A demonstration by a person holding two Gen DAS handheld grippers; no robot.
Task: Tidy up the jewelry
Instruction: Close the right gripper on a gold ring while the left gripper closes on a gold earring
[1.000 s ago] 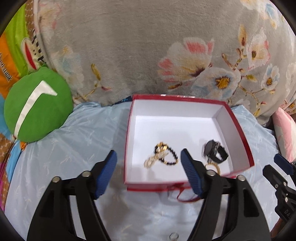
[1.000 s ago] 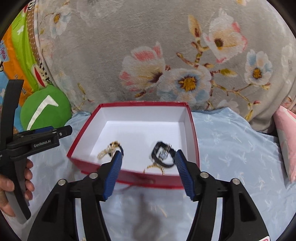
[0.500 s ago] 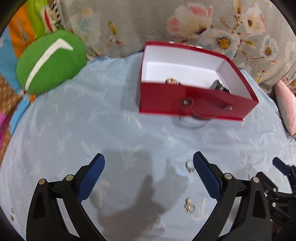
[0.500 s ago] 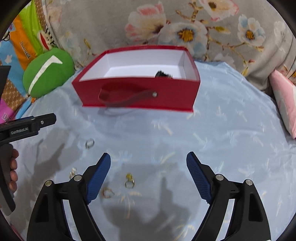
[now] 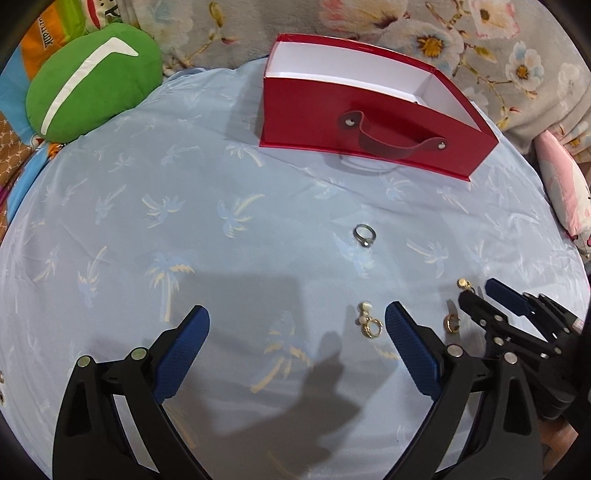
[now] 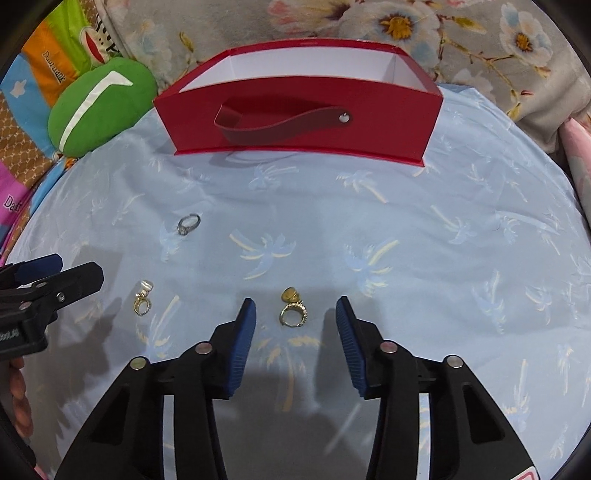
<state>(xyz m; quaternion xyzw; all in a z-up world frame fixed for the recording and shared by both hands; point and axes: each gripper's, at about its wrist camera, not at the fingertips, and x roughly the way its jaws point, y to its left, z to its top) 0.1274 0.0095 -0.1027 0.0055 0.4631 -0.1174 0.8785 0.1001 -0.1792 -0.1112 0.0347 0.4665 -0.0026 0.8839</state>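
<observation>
A red box (image 5: 373, 122) with a strap handle stands at the far side of the blue cloth; it also shows in the right wrist view (image 6: 295, 122). A silver ring (image 5: 365, 235) (image 6: 188, 223), a gold pearl earring (image 5: 369, 322) (image 6: 143, 301) and a gold hoop earring (image 6: 293, 308) (image 5: 451, 325) lie loose on the cloth. My left gripper (image 5: 297, 334) is open and empty, the pearl earring just inside its right finger. My right gripper (image 6: 295, 321) is open and empty, low over the cloth, with the gold hoop earring between its fingertips.
A green round cushion (image 5: 92, 79) lies at the far left. A grey floral blanket (image 6: 424, 26) rises behind the box. A pink pillow (image 5: 565, 188) sits at the right edge. The blue palm-print cloth (image 6: 443, 258) covers the surface.
Both grippers have pulled back from over the box and dropped low toward the cloth. The right gripper now straddles the gold hoop earring.
</observation>
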